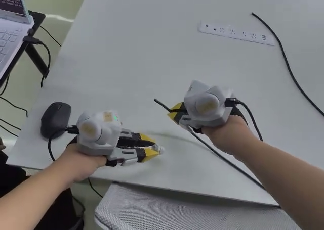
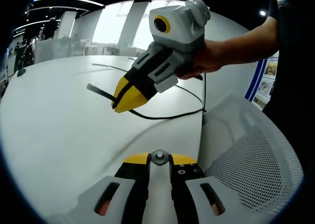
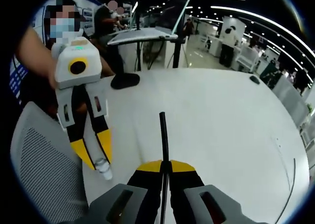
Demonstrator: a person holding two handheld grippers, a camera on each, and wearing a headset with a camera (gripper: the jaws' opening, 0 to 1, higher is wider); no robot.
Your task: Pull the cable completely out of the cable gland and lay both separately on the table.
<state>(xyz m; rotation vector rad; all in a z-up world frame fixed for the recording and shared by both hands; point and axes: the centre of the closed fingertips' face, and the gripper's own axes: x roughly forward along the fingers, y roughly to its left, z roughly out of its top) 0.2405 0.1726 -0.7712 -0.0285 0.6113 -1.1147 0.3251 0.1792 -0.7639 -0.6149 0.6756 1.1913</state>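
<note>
Cable and cable gland hang apart above the white table, each in its own gripper. The right gripper has its yellow-tipped jaws pressed together on the thin black cable. A short stub stands out straight beyond them, and the rest trails loosely over the table edge. It looks light and round, limp along its length and stiff only in that stub, so a hold near the end suits it. The left gripper pinches the gland, a small pale round fitting, probably of hard, smooth plastic. It is likely light and apt to roll or slip from the tips, so it is best held across its body. The tabletop is matt and smooth.
</note>
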